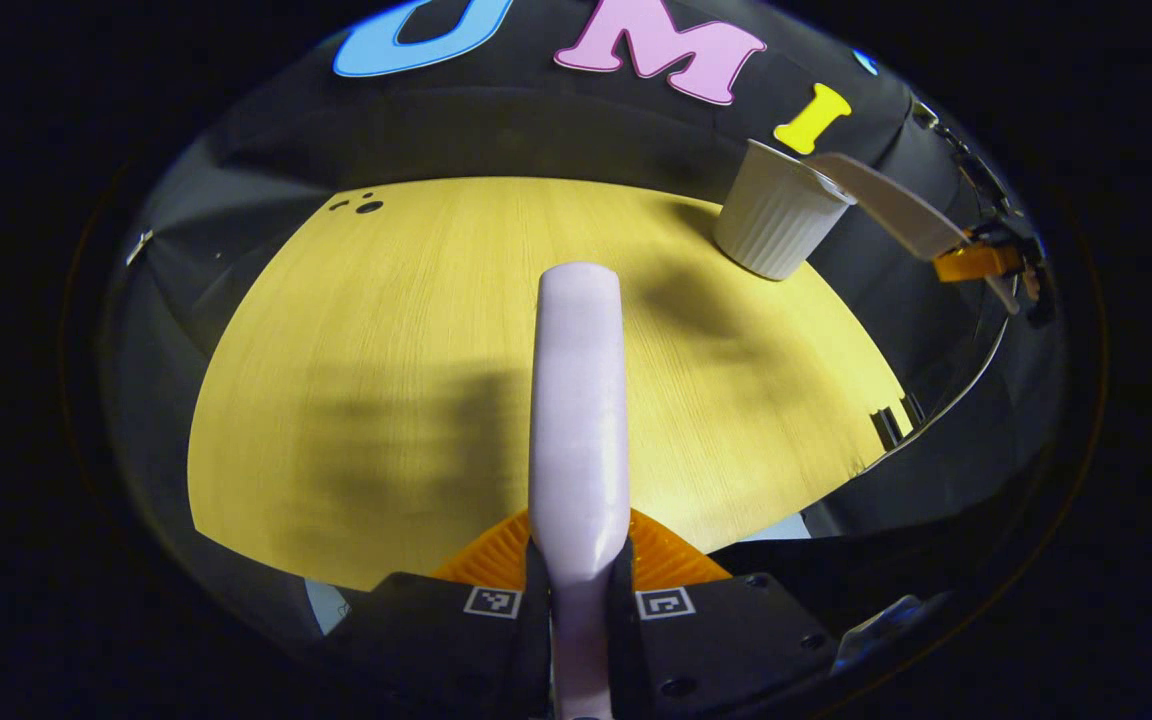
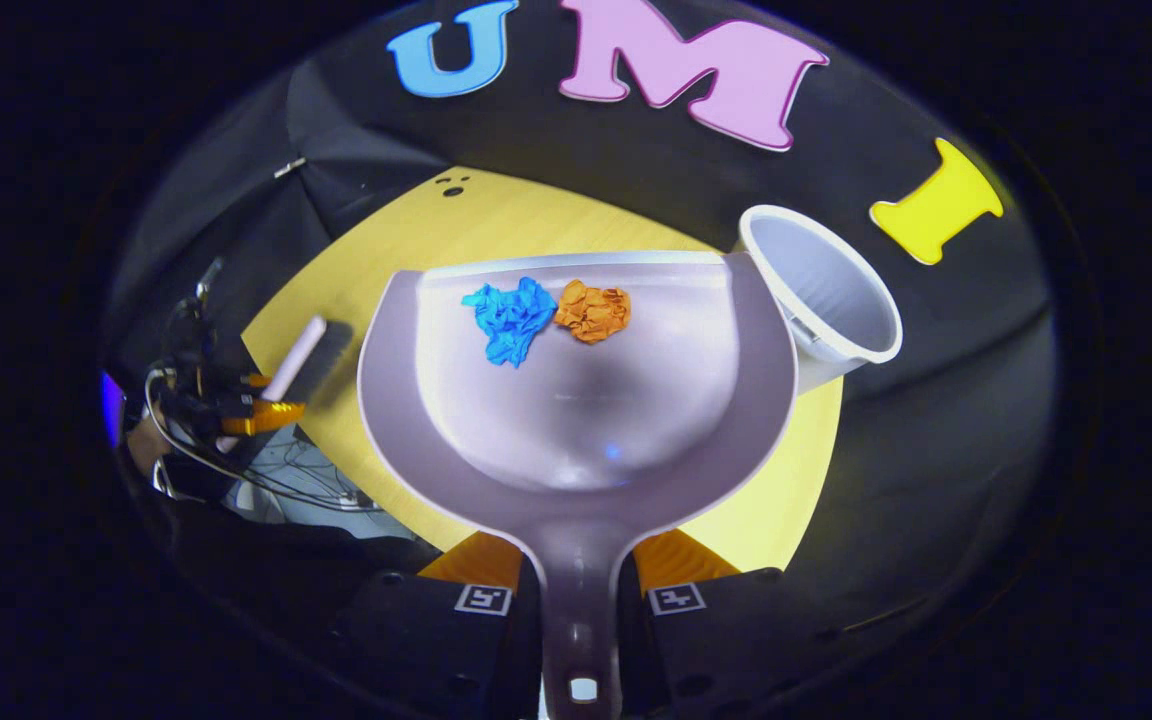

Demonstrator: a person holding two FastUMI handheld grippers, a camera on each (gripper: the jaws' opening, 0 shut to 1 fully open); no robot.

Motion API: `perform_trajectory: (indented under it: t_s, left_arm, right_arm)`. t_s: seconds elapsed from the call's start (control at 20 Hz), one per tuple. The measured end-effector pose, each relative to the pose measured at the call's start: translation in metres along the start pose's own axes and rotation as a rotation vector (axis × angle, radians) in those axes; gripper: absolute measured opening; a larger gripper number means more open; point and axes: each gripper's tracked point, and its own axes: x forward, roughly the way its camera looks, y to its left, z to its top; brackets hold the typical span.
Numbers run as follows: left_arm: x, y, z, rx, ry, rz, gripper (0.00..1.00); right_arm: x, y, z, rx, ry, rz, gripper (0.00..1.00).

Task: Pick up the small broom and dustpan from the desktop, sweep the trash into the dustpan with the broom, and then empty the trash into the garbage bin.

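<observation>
left tongs (image 1: 578, 560): two black blocky housings side by side, each bearing a small square black-and-white marker near its inner top corner, with round black screws on the right housing. ridged fan-shaped plates rise in front of the housings. right tongs (image 2: 578, 580): the same black housings, square markers and ridged plates. seen from afar, the left tongs carry thin looping cables.

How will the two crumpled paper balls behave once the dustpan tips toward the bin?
The blue ball and orange ball look like light crumpled paper, so they'll probably slide or tumble readily. They lie loose near the dustpan's front lip, so a small tilt may suffice. Being so light, they might bounce off the bin rim.
</observation>
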Motion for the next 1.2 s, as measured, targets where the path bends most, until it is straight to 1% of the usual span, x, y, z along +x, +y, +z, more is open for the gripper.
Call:
perform_trajectory:
  t_s: [0.05,0.1,0.15,0.3,0.35,0.55,0.9,1.0,1.1,1.2]
  left_arm:
    - [0.001,0.001,0.000,-0.007,-0.002,0.004,0.27]
    - [-0.001,0.005,0.000,-0.013,-0.002,0.009,0.27]
    - [-0.003,0.010,0.000,-0.015,-0.004,0.015,0.27]
    - [-0.007,0.022,0.008,-0.005,-0.009,0.053,0.26]
    - [-0.007,0.024,0.012,-0.005,-0.012,0.062,0.27]
    - [-0.009,0.033,0.027,-0.031,-0.019,0.086,0.27]
    - [0.001,0.033,0.048,-0.057,-0.013,0.118,0.27]
    - [0.006,0.036,0.055,-0.056,-0.009,0.144,0.26]
    - [0.011,0.033,0.064,-0.072,-0.009,0.145,0.27]
    - [0.016,0.030,0.072,-0.082,-0.008,0.145,0.27]
  right_arm:
    - [-0.001,-0.002,0.005,0.019,-0.014,0.001,0.34]
    - [0.000,-0.005,0.010,0.033,-0.029,-0.006,0.31]
    - [0.001,-0.008,0.015,0.042,-0.044,-0.020,0.35]
    - [0.002,-0.025,0.028,0.088,-0.082,-0.064,0.35]
    - [0.003,-0.031,0.031,0.107,-0.092,-0.082,0.35]
    - [0.004,-0.063,0.037,0.157,-0.117,-0.190,0.34]
    - [0.012,-0.107,0.033,0.249,-0.105,-0.337,0.35]
    - [0.013,-0.117,0.027,0.236,-0.085,-0.385,0.34]
    - [0.017,-0.130,0.024,0.181,-0.075,-0.447,0.35]
    - [0.024,-0.146,0.022,0.119,-0.072,-0.490,0.35]
